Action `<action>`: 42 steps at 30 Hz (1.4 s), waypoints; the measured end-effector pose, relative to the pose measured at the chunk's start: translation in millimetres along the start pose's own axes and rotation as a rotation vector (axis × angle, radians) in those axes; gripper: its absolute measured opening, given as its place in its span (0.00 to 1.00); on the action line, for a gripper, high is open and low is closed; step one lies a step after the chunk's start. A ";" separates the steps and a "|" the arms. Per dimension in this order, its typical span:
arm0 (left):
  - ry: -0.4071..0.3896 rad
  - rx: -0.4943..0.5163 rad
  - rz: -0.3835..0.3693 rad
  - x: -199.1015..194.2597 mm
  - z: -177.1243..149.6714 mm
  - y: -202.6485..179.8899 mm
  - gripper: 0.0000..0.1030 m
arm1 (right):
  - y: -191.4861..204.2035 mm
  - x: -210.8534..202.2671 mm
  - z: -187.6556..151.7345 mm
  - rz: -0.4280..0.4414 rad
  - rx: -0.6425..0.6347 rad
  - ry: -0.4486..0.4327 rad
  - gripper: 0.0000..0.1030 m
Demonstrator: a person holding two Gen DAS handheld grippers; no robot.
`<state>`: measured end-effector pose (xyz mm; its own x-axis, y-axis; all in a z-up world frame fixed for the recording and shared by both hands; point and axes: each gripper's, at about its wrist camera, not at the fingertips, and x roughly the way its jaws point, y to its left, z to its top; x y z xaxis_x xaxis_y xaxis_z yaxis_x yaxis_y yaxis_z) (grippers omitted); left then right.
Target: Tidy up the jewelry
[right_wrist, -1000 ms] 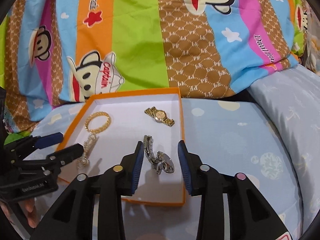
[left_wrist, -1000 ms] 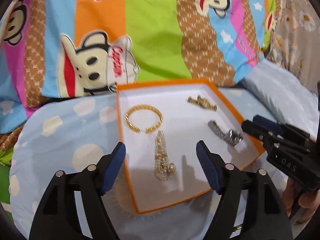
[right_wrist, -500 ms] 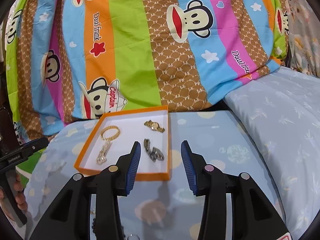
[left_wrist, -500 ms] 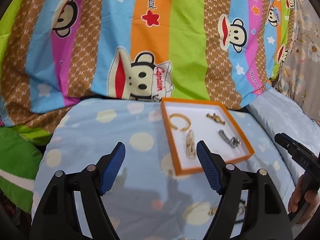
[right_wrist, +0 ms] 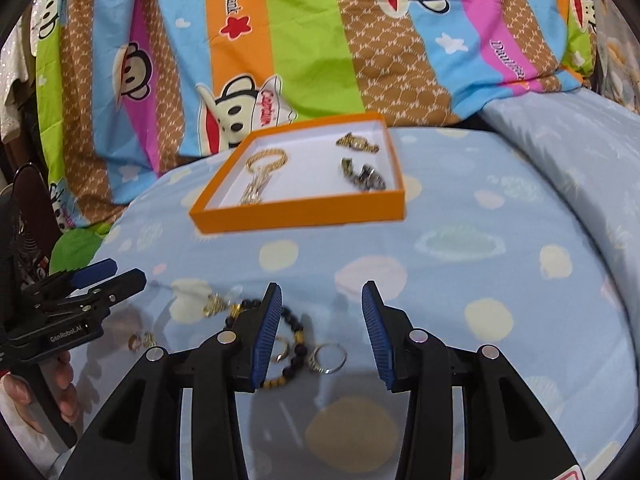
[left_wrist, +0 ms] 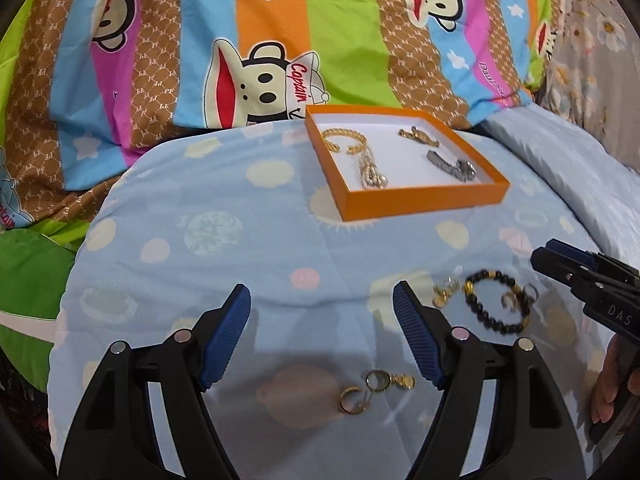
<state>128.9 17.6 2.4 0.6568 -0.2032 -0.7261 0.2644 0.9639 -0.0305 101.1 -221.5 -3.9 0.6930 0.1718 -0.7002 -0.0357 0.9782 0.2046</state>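
A: Start at the left — what is the left gripper (left_wrist: 322, 334) doing?

B: Its jaws are spread wide with nothing between the pads, hovering over the pale blue spotted cushion (left_wrist: 208, 208). Small gold earrings (left_wrist: 374, 390) lie on the cushion near its front edge, just below the gap between the fingers, not touched.

A: And to the right of that?

B: A black bead bracelet (left_wrist: 496, 300) with gold beads lies beside the left gripper's right finger, with a gold charm (left_wrist: 444, 294) at its left and a small ring (left_wrist: 510, 300) inside its loop. The right gripper (right_wrist: 320, 336) is also released — jaws apart, empty. In its own view its left finger covers part of the bracelet, and a thin silver hoop (right_wrist: 330, 356) lies low in the gap between the fingers.

A: The box?

B: The orange box (left_wrist: 424, 200) sits toward the cushion's far edge, well apart from both grippers. Inside, left to right: a gold bangle (left_wrist: 344, 140) and a pearl bracelet (left_wrist: 370, 170), then a gold watch (left_wrist: 418, 136) and a silver watch (left_wrist: 454, 166).
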 end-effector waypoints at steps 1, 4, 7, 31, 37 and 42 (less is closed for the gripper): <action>-0.001 0.007 0.005 -0.3 -2.6 -1.3 0.69 | 1.9 1.0 -2.1 -0.004 -0.010 0.003 0.40; 0.002 0.000 0.002 1.4 -3.9 0.7 0.69 | 6.1 3.9 -4.1 -0.003 -0.019 0.014 0.40; 0.020 -0.012 0.001 6.6 -5.3 2.7 0.69 | 12.4 7.3 -6.0 -0.006 -0.030 0.027 0.40; 0.044 -0.026 -0.005 2.4 -16.8 8.9 0.69 | 24.3 2.8 -11.8 -0.046 -0.039 0.011 0.40; 0.046 -0.016 -0.017 0.7 -19.0 7.4 0.69 | 23.1 3.4 -12.0 -0.050 -0.033 0.014 0.40; 0.053 -0.004 -0.024 -4.3 -25.0 6.5 0.69 | 21.2 5.8 -11.2 -0.054 -0.027 0.024 0.39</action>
<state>110.2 29.1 -11.8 0.6122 -0.2167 -0.7604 0.2767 0.9596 -0.0507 96.3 -198.4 -11.3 0.6772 0.1209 -0.7258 -0.0184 0.9889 0.1476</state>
